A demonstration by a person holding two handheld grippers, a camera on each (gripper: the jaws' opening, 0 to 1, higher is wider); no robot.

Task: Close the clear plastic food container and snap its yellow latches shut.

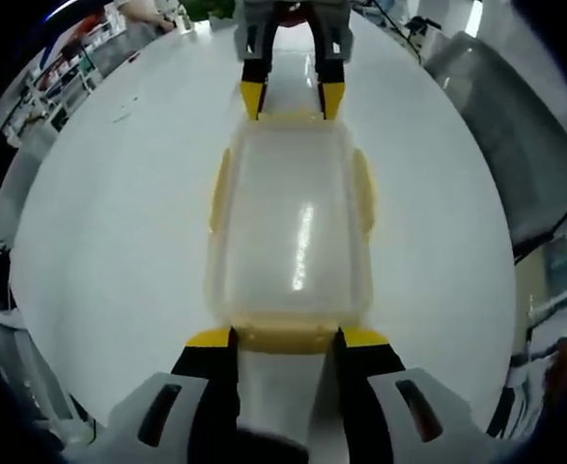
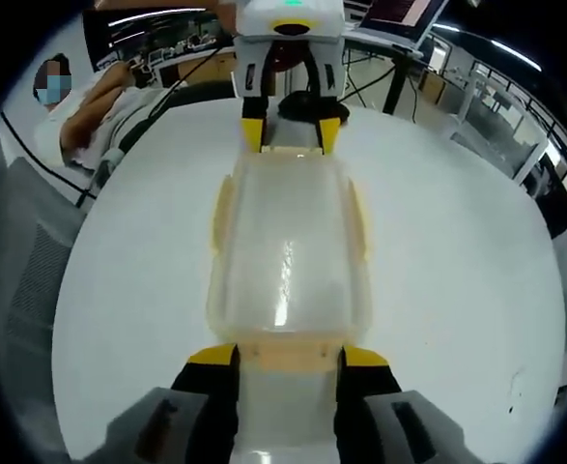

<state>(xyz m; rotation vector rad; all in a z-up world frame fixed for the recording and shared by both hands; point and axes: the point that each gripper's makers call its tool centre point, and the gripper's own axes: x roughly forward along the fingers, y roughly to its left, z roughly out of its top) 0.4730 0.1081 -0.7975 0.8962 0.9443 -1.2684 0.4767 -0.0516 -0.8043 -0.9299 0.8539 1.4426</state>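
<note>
Left gripper [image 1: 286, 336], jaws spread w/ yellow tips at the near end latch [image 1: 286, 337] of the box [image 1: 290, 227]. Box sits lid-on, centre of white table [image 1: 109, 222], side latches along its long edges. Right gripper [image 2: 290, 355] spread too, tips at opposite end latch [image 2: 291, 354]. Each gripper faces the other across the box.

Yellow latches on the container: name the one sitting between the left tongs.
The end latch, at the container's short end between the left tongs. The opposite end latch sits by the right tongs; the others flank the long sides.
</note>
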